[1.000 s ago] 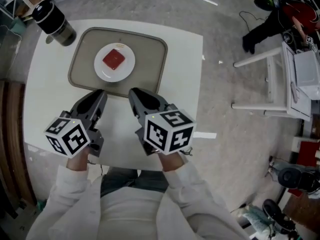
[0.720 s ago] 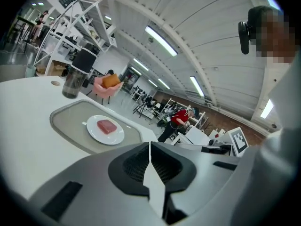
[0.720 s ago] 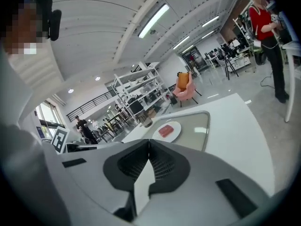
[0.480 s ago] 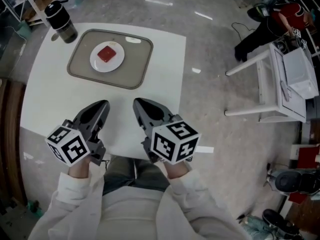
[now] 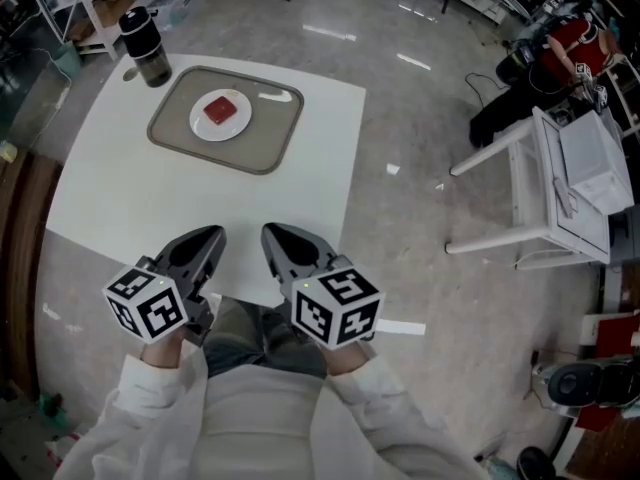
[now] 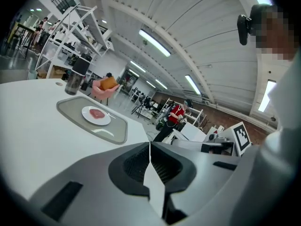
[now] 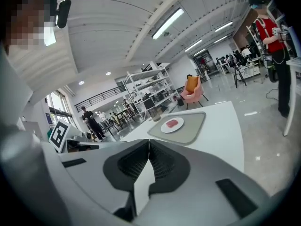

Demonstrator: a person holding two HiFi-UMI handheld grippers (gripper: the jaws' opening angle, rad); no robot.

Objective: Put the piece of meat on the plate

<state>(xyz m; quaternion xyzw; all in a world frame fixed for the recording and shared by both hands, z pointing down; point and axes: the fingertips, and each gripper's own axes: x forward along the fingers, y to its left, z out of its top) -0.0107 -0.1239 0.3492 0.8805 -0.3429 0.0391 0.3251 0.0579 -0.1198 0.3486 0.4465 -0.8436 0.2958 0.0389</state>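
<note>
Drawn back since a second ago and now well apart from both grippers, the piece of meat (image 5: pixel 219 110) lies on the white plate (image 5: pixel 200 124) in the grey tray (image 5: pixel 270 130) on the white table (image 5: pixel 150 198), near a dark flask (image 5: pixel 146 48), while the left gripper (image 5: pixel 205 238) and right gripper (image 5: pixel 275 235) hover at the near edge, jaws pressed together on nothing.

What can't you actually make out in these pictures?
Head view: the piece of meat on the plate is too small to show its texture.
Head view: what the dark flask holds, hidden by its lid.
Left gripper view: the distant person in red, too small to tell what they do.
</note>
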